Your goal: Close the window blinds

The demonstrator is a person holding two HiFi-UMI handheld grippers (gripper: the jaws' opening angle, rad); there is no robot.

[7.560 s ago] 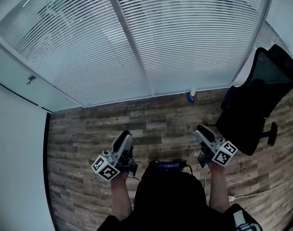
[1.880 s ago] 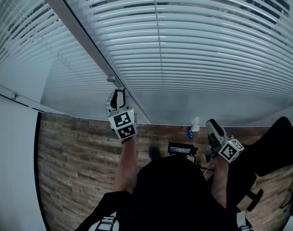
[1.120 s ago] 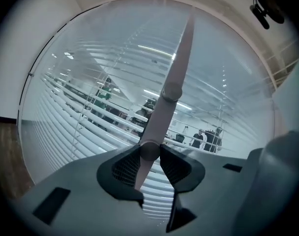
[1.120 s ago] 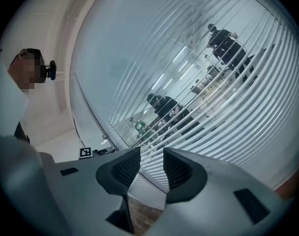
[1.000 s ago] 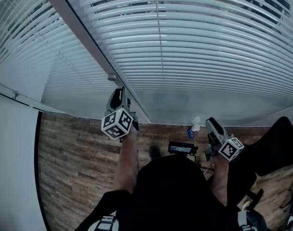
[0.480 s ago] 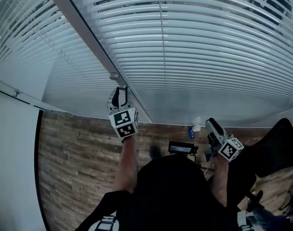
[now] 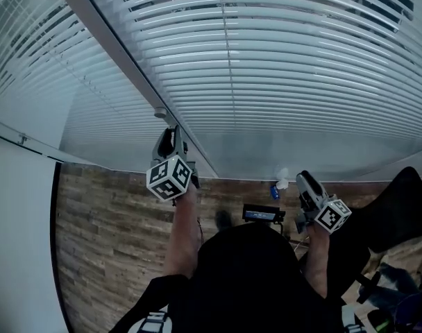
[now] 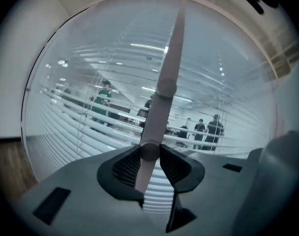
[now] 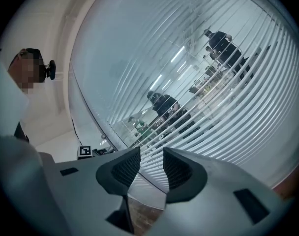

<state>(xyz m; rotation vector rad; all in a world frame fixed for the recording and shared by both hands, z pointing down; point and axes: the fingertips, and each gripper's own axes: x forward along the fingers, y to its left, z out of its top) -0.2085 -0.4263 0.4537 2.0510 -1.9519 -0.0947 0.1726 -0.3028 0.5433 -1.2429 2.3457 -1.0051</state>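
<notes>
Newly rolled left claw [image 8: 150, 157] around wand [image 8: 167, 77]

Cool, even light comes through the blinds [image 7: 280, 68] from the far side — bright, with no hard shadows. The near floor [image 7: 107, 241] sits dimmer. Both gripper views bend strongly and darken at their round edges; the wand [image 8: 165, 82] looks soft.

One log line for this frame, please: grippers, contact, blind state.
left gripper: shut on tilt wand | right gripper: open, empty | blinds: slats partly open, not yet closed
</notes>
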